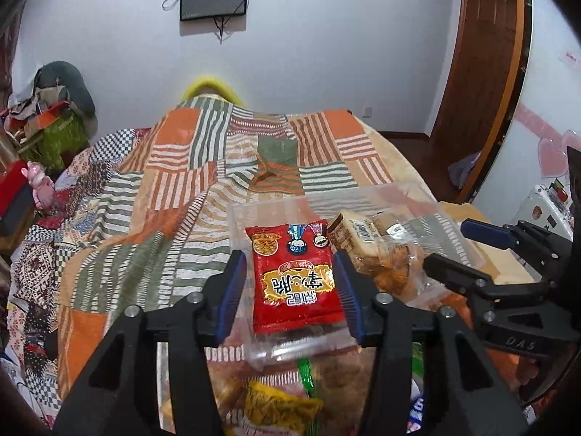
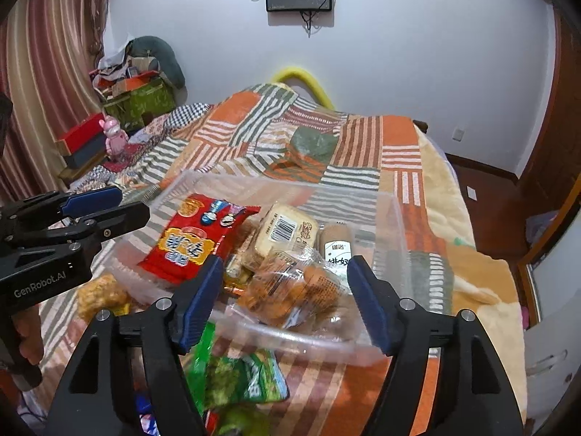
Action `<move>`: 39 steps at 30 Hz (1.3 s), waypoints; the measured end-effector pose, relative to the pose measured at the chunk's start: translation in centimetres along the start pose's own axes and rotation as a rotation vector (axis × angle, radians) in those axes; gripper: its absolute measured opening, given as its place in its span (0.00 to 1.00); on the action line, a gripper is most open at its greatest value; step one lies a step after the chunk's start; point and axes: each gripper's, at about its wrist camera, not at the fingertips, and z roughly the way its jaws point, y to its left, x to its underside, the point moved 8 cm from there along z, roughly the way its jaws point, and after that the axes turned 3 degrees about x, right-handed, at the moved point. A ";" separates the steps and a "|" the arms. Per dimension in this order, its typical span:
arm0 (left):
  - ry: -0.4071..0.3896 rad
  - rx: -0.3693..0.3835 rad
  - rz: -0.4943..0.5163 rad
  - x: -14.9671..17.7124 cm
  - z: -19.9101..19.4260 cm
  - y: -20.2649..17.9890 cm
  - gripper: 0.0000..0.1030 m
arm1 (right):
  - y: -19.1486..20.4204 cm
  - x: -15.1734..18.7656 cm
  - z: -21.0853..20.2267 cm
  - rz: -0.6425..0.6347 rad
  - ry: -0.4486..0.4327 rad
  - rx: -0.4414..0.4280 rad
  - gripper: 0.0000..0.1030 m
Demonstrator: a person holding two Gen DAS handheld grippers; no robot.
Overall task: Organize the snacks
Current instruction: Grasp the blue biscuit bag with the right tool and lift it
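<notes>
On the patchwork bedspread (image 1: 174,181) stands a clear plastic bin (image 2: 392,225); inside it the red snack packet (image 1: 294,276) leans against the left wall, beside a beige barcoded pack (image 2: 283,232) and a clear bag of orange-brown pieces (image 2: 301,287); the left gripper (image 1: 290,290) has its jaws spread either side of the red packet, pads clear of it; the right gripper (image 2: 285,298) stands open over the clear bag, gripping nothing; green packets (image 2: 239,381) lie outside the bin's near wall.
</notes>
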 end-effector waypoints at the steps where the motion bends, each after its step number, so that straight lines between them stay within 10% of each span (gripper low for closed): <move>1: -0.007 0.001 -0.003 0.0 -0.7 0.1 0.51 | 0.1 0.0 -0.4 0.003 -0.004 -0.003 0.67; 16: 0.037 -0.037 -0.004 7.5 -7.6 2.5 0.66 | 1.3 5.8 -4.6 0.034 0.037 -0.025 0.75; 39: 0.170 0.062 -0.072 17.4 -7.3 5.3 0.66 | 8.7 12.8 -0.5 0.029 0.259 -0.022 0.93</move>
